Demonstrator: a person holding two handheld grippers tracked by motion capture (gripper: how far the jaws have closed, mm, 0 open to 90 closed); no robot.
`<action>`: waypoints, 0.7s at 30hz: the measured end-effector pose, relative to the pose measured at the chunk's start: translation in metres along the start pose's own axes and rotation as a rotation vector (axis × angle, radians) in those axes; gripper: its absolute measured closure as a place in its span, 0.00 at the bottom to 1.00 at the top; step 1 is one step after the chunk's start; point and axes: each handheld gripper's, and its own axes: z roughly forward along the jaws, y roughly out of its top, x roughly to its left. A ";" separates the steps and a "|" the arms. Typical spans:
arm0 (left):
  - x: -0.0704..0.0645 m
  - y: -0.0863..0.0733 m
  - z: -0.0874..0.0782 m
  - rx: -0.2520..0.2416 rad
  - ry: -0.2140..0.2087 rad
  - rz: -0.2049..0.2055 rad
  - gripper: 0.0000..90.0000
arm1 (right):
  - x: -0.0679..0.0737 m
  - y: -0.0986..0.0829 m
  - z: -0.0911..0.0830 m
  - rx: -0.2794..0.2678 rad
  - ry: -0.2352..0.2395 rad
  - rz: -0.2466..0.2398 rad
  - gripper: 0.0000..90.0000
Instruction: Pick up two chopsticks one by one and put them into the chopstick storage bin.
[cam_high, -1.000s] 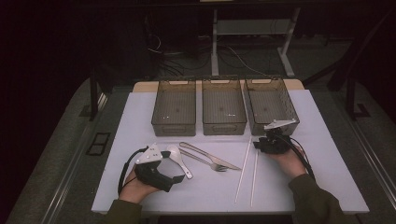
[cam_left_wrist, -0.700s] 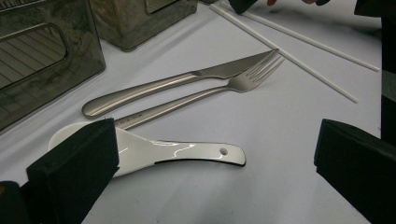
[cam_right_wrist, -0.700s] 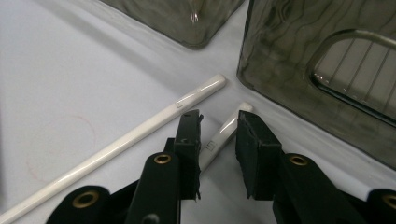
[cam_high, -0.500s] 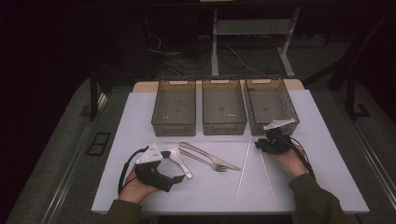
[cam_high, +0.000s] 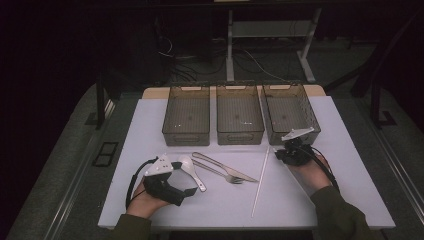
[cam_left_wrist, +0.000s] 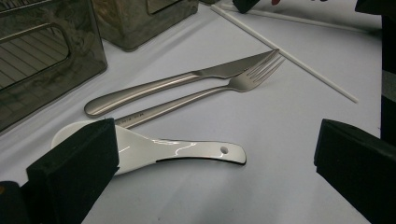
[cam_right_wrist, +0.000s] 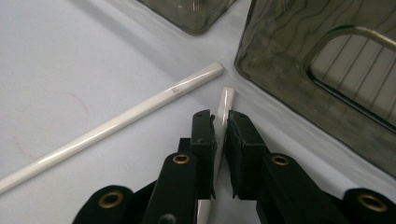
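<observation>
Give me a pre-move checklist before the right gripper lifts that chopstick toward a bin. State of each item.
1. Right gripper shut on a chopstick: ok, the jaws pinch it near its end.
2. Grip centred on the stick: not ok, held close to one tip, so it may swing when lifted.
3. Second chopstick out of the jaws: ok, it lies apart on the table.
4. Right bin empty: ok as far as the high view shows.
5. Left gripper out of the way: ok, open, beside the spoon, holding nothing.
6. Knife and fork outside the path: ok, both lie left of the chopsticks.
</observation>
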 end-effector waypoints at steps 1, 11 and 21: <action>0.000 0.000 0.000 -0.001 0.000 0.000 0.00 | 0.000 0.000 0.000 0.001 0.001 -0.007 0.91; 0.000 0.000 0.001 0.001 -0.003 0.005 0.00 | -0.002 -0.001 -0.001 0.004 0.000 -0.051 0.91; 0.000 -0.001 0.000 0.003 -0.004 0.003 0.00 | -0.001 -0.023 -0.033 -0.015 0.041 -0.037 0.75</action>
